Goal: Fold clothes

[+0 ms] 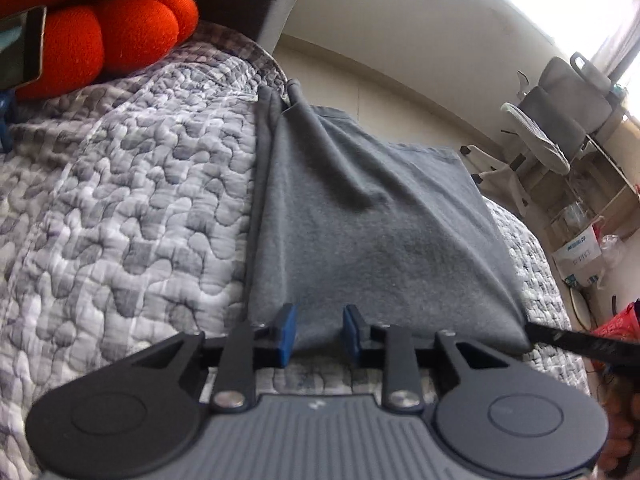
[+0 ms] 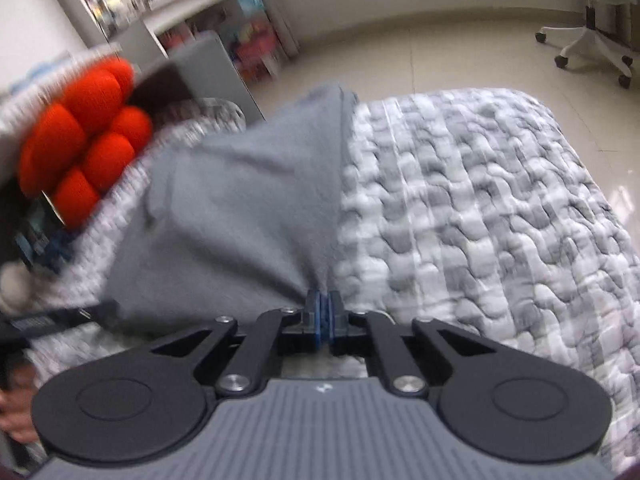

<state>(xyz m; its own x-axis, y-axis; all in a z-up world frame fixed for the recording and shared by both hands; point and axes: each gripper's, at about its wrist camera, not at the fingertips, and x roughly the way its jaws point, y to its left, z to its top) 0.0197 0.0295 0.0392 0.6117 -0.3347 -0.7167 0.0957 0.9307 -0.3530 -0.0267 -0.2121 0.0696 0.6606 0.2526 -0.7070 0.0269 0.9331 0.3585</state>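
My right tool (image 2: 325,314) is clamped on a corner of the grey garment (image 2: 240,216). My left tool (image 1: 319,334) stands open, the garment's near edge between its fingers, on the quilted bed (image 1: 132,184).

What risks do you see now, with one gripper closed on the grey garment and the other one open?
1. Only the right gripper pinches the grey knit garment; the left gripper is open around the hem, so pulling may skew the fold.
2. Diagonal wrinkles may get folded in.
3. The far edge lies near the edge of the quilted grey-white bedspread and may slide off.
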